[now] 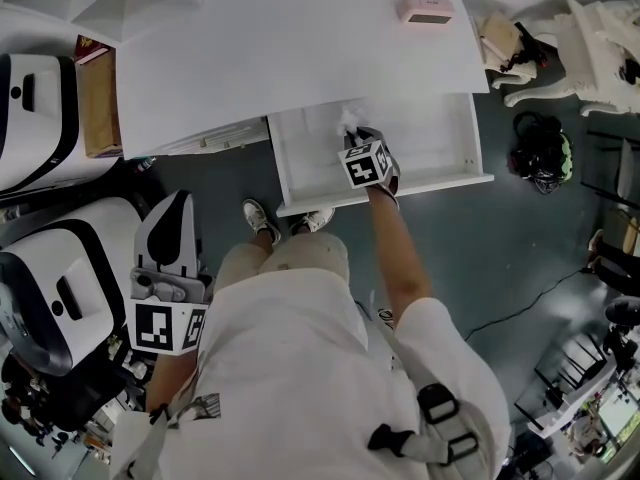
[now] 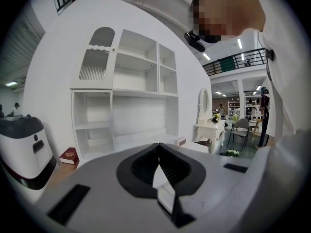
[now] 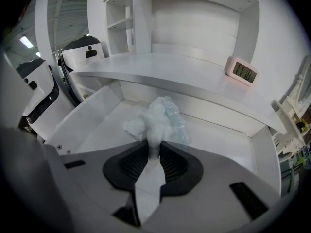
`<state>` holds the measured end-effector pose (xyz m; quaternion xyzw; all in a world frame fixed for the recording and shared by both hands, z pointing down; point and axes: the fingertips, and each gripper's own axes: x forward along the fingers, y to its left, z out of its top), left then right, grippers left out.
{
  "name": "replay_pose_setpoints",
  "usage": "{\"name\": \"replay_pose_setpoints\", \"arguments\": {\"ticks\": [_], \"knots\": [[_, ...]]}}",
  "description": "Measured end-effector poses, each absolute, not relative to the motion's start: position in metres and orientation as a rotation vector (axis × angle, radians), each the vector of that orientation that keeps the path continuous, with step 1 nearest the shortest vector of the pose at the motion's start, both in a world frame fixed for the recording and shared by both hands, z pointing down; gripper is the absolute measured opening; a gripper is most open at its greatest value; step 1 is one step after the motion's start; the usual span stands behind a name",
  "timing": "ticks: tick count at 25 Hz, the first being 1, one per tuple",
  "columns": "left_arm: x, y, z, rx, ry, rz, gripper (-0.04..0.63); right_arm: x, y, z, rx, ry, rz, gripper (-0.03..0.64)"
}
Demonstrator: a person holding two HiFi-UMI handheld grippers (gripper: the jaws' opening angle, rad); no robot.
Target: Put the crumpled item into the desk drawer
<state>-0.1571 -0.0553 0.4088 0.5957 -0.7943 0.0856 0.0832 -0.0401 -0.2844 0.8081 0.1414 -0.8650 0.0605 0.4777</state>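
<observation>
The crumpled item (image 3: 158,120) is a white, partly clear wad of plastic. My right gripper (image 3: 154,149) is shut on its lower end and holds it over the inside of the open white desk drawer (image 3: 97,125). In the head view the right gripper (image 1: 362,140) reaches into the drawer (image 1: 440,153) with the wad (image 1: 348,122) at its tip. My left gripper (image 1: 172,230) hangs low at the person's left side, away from the desk. In its own view the left gripper (image 2: 159,152) is shut, with nothing between its jaws.
A pink clock (image 1: 426,10) stands on the white desk top (image 1: 290,38). A red book (image 2: 69,155) lies on a low wooden stand by white machines (image 1: 45,278). A white dressing table (image 1: 590,38) and a bag (image 1: 540,153) are at the right.
</observation>
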Motion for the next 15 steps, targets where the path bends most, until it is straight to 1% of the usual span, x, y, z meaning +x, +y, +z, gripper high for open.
{"name": "replay_pose_setpoints", "arguments": {"ticks": [15], "knots": [[-0.149, -0.069, 0.414, 1.795, -2.336, 0.267, 0.015, -0.043, -0.278, 0.825, 0.248, -2.058, 0.185, 0.097]]}}
